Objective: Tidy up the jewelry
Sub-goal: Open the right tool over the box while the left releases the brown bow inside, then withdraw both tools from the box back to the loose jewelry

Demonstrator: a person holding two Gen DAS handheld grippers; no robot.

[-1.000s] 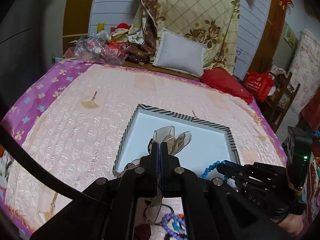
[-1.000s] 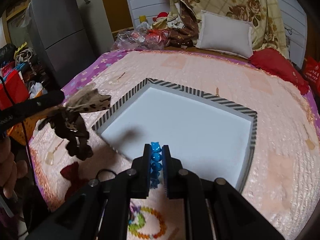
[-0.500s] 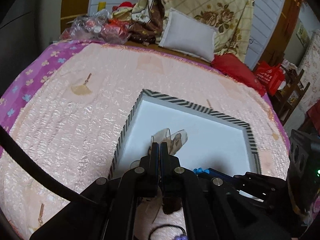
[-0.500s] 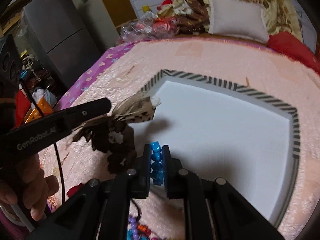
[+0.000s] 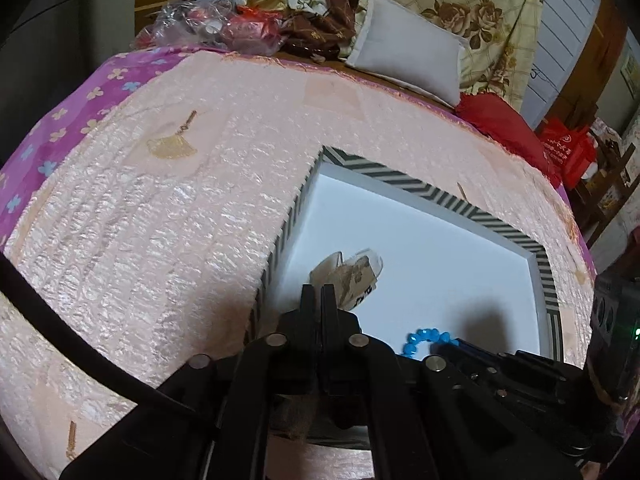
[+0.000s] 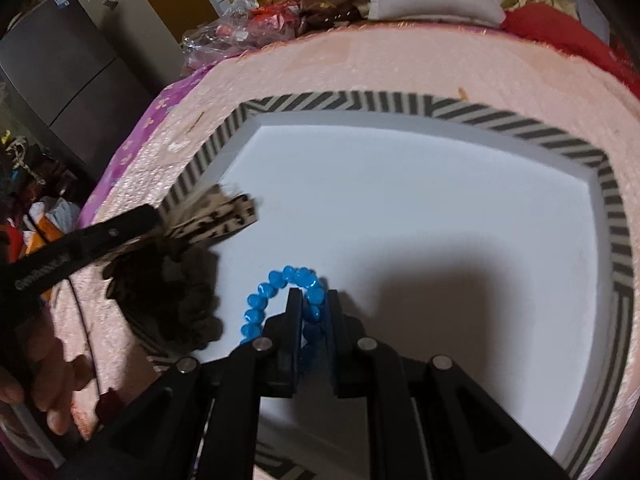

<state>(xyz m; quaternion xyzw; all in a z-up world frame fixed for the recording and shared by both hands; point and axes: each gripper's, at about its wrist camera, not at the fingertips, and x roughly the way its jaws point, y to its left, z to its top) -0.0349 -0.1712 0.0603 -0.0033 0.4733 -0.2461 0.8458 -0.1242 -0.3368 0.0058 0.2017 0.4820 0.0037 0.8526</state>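
- Bed with a pale pink textured coverlet [image 5: 168, 248], purple flowered sheet [image 5: 60, 128] showing at its edge.
- Head of bed: one white pillow [image 5: 404, 60], one floral quilt [image 5: 480, 12], one red cushion [image 5: 496, 120], a heap of clear plastic bags [image 5: 208, 28].
- Room: grey fridge [image 6: 60, 76] off the bed's side in the right wrist view, red shopping bag [image 5: 568, 152] on the other side.
- One shallow tray [image 6: 616, 216], striped black-and-white rim, white floor, lying flat on the coverlet.
- Two grippers, both over the tray's near end.
- Left gripper [image 5: 318, 292]: jaws clenched on one bow hair clip [image 6: 216, 216], patterned beige ribbon with dark brown fabric hanging below, at the tray's near left corner.
- Right gripper [image 6: 314, 300]: jaws nearly closed, grasping one blue bead bracelet [image 6: 276, 296]; loop hangs out to the left over the white floor, contact unclear.
- One hand [image 6: 44, 392] visible behind the left gripper.
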